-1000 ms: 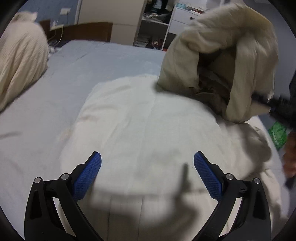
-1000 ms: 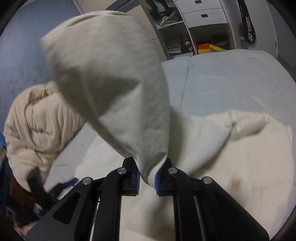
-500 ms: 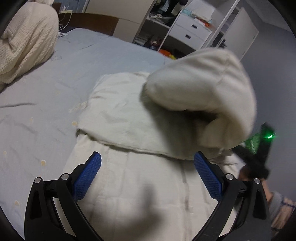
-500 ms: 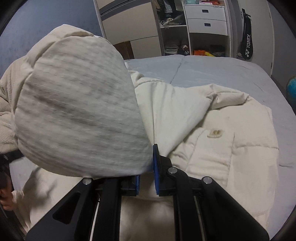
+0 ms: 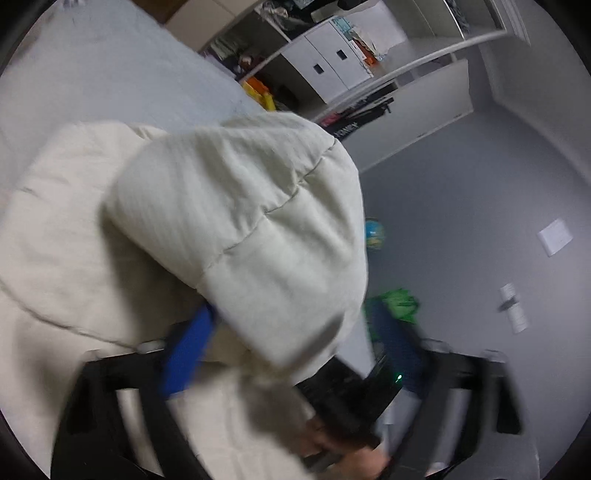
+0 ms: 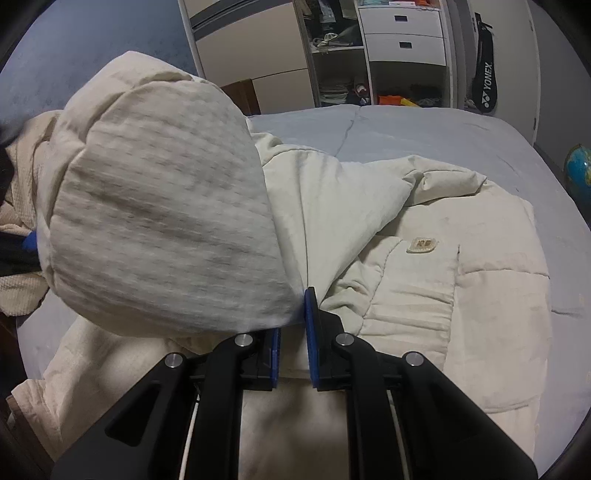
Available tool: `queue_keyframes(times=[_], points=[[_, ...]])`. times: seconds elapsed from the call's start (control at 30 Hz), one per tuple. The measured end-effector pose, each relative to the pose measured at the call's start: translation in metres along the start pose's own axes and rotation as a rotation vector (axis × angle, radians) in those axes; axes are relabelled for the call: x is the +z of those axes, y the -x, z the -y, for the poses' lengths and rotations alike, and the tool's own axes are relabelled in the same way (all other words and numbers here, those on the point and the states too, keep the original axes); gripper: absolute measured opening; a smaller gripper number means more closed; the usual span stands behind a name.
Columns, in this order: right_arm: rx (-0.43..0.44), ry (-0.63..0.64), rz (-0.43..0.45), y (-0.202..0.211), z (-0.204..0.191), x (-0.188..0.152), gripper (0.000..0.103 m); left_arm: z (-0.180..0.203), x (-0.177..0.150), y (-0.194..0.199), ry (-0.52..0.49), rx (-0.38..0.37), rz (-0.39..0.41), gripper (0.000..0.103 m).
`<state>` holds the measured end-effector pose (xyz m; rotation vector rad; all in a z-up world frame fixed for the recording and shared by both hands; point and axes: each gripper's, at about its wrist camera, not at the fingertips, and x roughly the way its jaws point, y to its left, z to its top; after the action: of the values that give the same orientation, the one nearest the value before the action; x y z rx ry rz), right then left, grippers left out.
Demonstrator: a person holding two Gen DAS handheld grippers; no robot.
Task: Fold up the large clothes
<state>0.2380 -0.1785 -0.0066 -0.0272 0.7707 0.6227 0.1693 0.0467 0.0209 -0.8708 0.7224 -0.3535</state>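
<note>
A large cream quilted jacket (image 6: 424,288) lies spread on the grey-blue bed (image 6: 424,133). My right gripper (image 6: 293,332) is shut on a puffy fold of the jacket (image 6: 166,229) and holds it up above the jacket's body. In the left wrist view the same raised fold (image 5: 251,229) hangs right in front of my left gripper (image 5: 291,350), whose blue pads stand wide apart on either side of it. The right gripper's black body (image 5: 343,406) and a hand show under the fold. The view is blurred.
A beige knitted garment (image 6: 18,236) is heaped at the bed's left side. A wardrobe with white drawers (image 6: 402,33) and open shelves stands behind the bed. A globe (image 6: 580,173) and a green bag (image 5: 400,302) are on the floor at the right.
My left gripper has swung right and come close to the raised fold, which now fills its view. My right gripper has kept its hold and lowered the fold slightly toward the jacket.
</note>
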Motion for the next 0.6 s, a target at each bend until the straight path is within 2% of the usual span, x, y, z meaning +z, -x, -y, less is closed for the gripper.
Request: queue_keyframes(times=[0.07,0.1,0.23,0.3,0.43,0.47,0.6], points=[[0.001,-0.017,0.003,0.006,0.0,-0.003,0.01,-0.002,0.004,-0.004,0.022,-0.032,-0.007,0.024],[0.006,-0.037,0.0,0.01,0.002,-0.005,0.01,0.0,0.004,-0.002,0.016,-0.036,0.005,0.016],[0.084,-0.191,-0.01,0.024,0.014,-0.015,0.011,0.003,-0.001,0.009,-0.002,-0.036,0.036,0.013],[0.137,-0.289,-0.016,0.03,0.019,-0.023,0.023,0.002,-0.005,0.011,0.002,-0.037,0.037,0.013],[0.253,-0.47,-0.041,0.036,0.027,-0.043,0.036,-0.005,-0.02,0.017,0.008,-0.042,0.027,0.013],[0.282,-0.505,-0.048,0.036,0.028,-0.046,0.042,-0.007,-0.024,0.018,0.01,-0.045,0.026,0.013],[0.512,-0.81,-0.052,0.029,0.044,-0.073,0.05,-0.015,-0.032,0.016,0.025,-0.034,0.02,0.013]])
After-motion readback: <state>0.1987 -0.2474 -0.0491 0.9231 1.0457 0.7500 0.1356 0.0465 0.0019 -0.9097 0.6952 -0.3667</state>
